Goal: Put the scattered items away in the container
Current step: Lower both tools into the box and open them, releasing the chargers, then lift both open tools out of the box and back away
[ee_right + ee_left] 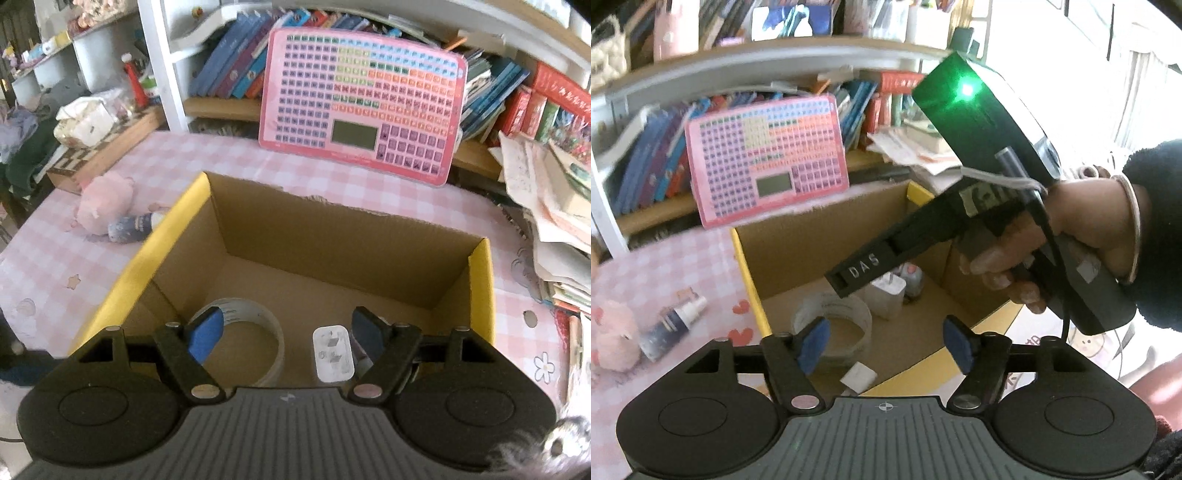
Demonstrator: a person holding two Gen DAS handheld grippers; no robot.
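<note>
Brown cardboard with yellow outer sides makes up the box [332, 236] you are working over, and everything here is placed against it. Your left gripper [884, 343] hangs above the box's near edge with its blue pads spread wide and nothing between them. Your right gripper [291, 334] is over the box as well, jaws standing well apart and empty; from the left wrist view you see your right hand [1071, 236] wrapped round its handle above the box's right side. Inside the box, a roll of tape [255, 332] lies flat on the floor near the left wall, and a white charger plug [332, 352] sits just right of it. Outside the box, by its left wall, a small dark bottle [670, 326] lies on the pink checked tablecloth [55, 266] with a pink plush toy [105, 203] touching it. Behind the box, a pink keyboard toy [364, 103] leans against the bookshelf [229, 107]
</note>
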